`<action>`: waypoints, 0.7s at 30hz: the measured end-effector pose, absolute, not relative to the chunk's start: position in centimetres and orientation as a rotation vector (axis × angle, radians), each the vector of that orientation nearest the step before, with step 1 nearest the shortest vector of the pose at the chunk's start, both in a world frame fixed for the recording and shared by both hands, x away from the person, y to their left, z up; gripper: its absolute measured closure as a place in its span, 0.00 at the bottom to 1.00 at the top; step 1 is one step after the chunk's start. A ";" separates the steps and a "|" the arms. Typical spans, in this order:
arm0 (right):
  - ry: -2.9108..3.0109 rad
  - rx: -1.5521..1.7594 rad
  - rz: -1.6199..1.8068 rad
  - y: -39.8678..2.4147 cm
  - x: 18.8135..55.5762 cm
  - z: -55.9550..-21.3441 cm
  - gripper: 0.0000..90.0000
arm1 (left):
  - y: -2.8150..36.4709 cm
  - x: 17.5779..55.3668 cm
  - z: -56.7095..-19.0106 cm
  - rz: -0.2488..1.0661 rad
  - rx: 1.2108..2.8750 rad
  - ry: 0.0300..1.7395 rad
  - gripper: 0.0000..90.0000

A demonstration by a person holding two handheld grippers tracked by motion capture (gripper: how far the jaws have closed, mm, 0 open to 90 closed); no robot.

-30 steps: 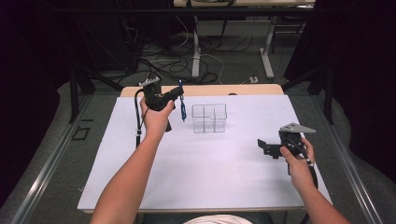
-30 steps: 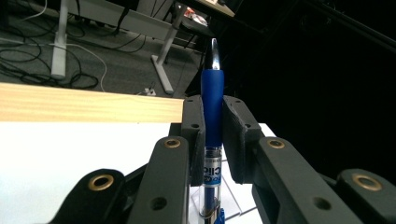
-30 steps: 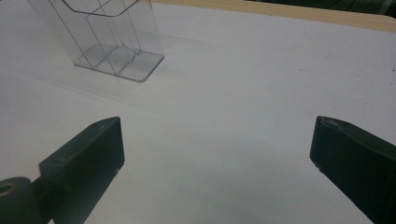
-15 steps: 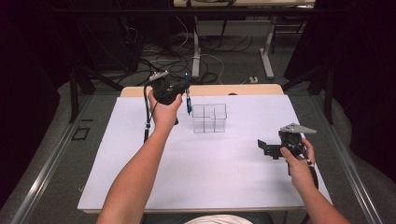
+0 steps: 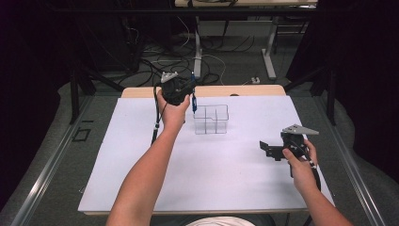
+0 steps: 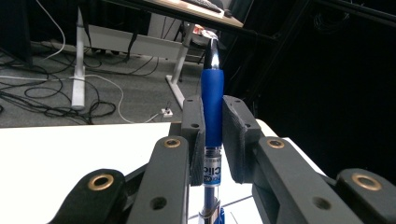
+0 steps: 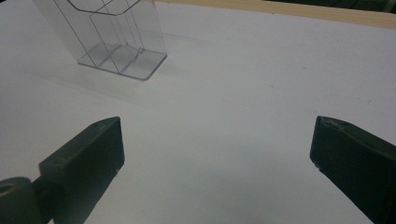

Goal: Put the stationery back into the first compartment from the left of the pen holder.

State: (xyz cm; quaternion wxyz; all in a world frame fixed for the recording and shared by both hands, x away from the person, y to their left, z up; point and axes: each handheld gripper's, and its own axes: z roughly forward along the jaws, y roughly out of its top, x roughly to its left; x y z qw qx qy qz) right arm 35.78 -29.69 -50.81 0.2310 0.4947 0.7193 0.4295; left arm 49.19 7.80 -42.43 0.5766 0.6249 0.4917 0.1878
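Since the earlier high view, my left gripper (image 5: 192,96) carries the blue pen (image 5: 193,100) rightward, beside the clear organizer (image 5: 211,119). Left gripper view: jaws clamp its rubber grip; light, stiff, slippery below. Right gripper view: jaws wide, nothing between.

My bench (image 5: 235,179) top is lit evenly from above and reads bright white, while the room around it falls into near black. Shadows under my arms are faint and soft. In the left gripper view the blue pen (image 6: 212,109) shows a small glint near its tip, and the nearest jaw parts blur.
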 end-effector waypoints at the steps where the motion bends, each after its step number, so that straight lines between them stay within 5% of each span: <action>1: 1.977 1.365 1.182 -29.7 35.8 -50.8 0.03 | 7.7 49.2 -42.5 0.444 1.469 1.148 0.89; 21: 1.985 1.361 1.187 -29.7 35.8 -50.8 0.03 | 5.8 49.7 -44.0 0.477 1.551 1.145 0.89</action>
